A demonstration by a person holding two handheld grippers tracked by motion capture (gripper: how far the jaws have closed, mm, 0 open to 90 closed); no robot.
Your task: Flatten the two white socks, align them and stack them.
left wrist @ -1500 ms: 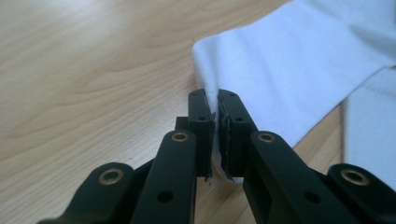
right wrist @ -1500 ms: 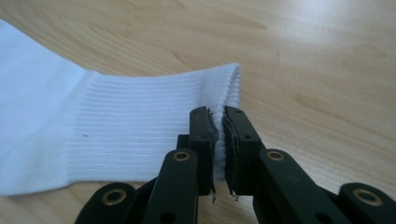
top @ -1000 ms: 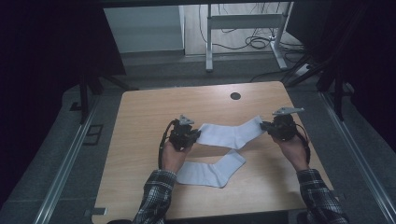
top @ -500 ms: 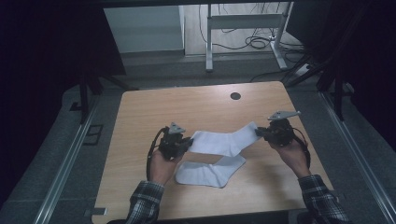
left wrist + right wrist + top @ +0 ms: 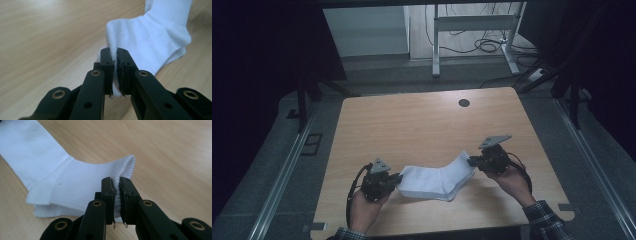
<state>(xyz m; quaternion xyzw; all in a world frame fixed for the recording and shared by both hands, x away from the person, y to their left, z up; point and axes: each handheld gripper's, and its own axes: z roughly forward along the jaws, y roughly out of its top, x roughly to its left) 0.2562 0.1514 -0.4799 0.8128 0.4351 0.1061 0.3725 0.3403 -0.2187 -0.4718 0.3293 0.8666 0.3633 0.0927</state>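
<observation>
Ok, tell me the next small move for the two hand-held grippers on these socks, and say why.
Probably lower both ends and let go. The left hand-held gripper pinches the toe end of the upper white sock, and the right hand-held gripper pinches its ribbed cuff. In the right gripper view a second sock peeks out beneath, so the pair looks roughly stacked on the table, though I cannot tell how exactly the edges match.
</observation>
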